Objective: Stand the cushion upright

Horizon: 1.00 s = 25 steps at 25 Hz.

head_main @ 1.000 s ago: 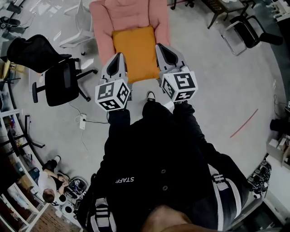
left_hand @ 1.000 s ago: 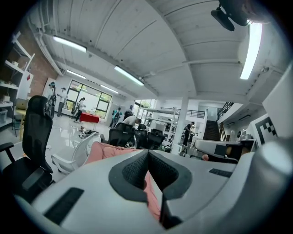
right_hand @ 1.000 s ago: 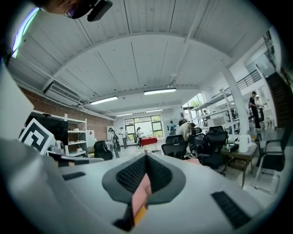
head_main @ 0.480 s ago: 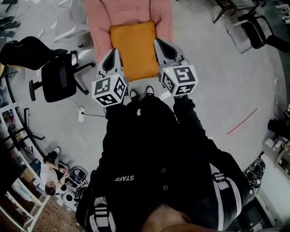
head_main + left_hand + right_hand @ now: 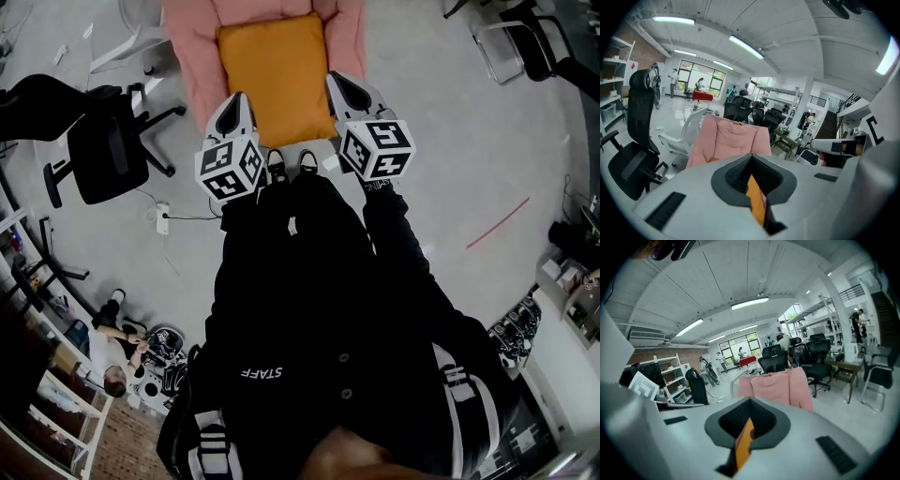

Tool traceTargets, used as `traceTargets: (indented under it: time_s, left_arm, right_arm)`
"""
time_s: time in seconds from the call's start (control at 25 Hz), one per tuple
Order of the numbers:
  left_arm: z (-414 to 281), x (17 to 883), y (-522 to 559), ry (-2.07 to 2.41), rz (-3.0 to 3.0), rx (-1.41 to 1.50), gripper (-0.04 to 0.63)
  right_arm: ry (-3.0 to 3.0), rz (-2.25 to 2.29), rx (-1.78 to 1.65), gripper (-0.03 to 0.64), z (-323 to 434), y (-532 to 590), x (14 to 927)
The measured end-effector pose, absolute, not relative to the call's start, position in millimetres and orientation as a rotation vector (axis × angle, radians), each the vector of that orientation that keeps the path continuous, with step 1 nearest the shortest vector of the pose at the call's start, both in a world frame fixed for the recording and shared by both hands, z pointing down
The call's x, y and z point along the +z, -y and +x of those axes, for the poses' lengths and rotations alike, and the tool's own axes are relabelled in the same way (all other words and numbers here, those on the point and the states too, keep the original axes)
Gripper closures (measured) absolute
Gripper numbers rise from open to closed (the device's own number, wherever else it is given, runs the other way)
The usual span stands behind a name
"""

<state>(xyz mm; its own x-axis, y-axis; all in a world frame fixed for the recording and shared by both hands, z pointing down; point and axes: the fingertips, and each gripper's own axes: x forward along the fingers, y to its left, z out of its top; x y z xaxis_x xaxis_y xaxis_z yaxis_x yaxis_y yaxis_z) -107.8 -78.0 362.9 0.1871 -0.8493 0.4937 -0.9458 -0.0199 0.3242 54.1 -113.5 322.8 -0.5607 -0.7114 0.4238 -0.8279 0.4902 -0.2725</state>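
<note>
Head view only: the orange cushion point(image 5: 277, 75) lies flat on the seat of the pink armchair point(image 5: 192, 66), its whole outline in sight. Also only here are the wearer's shoes point(image 5: 288, 164) at the armchair's front edge, a black office chair point(image 5: 108, 155) off to the left and a red line point(image 5: 497, 223) on the floor point(image 5: 450, 112).

Both gripper views cut the cushion point(image 5: 757, 201) point(image 5: 743, 444) down to a thin orange strip showing past the pads. What they add is the armchair's backrest point(image 5: 726, 140) point(image 5: 778, 387) standing up ahead, and the room beyond it with dark office chairs, windows and ceiling lights. The right gripper view alone shows shelving point(image 5: 670, 376) at its left.

The left tool point(image 5: 238, 96) point(image 5: 751, 161) points at the cushion's left edge, near its front corner. The right tool point(image 5: 336, 80) point(image 5: 750, 401) points at the right edge, opposite. The cushion lies between the two tips. We cannot tell whether either tip touches the fabric.

Each tool's jaws are pressed together, with no cloth pinched between the pads.

Against the earlier head view frames, the armchair and cushion sit higher in the picture. The shoes have come up to the armchair's front edge. The cushion lies flat as before, and both tools flank it as they did then.
</note>
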Motion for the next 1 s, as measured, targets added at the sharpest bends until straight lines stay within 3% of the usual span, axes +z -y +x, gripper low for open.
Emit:
traceTargets:
  time_s: [1.0]
  left_arm:
    - [-147.7, 674.7, 112.4, 1.554, 1.645, 0.409, 0.595]
  right_arm:
    - [2.107, 1.271, 0.880, 0.604, 59.8, 148.5, 663.2]
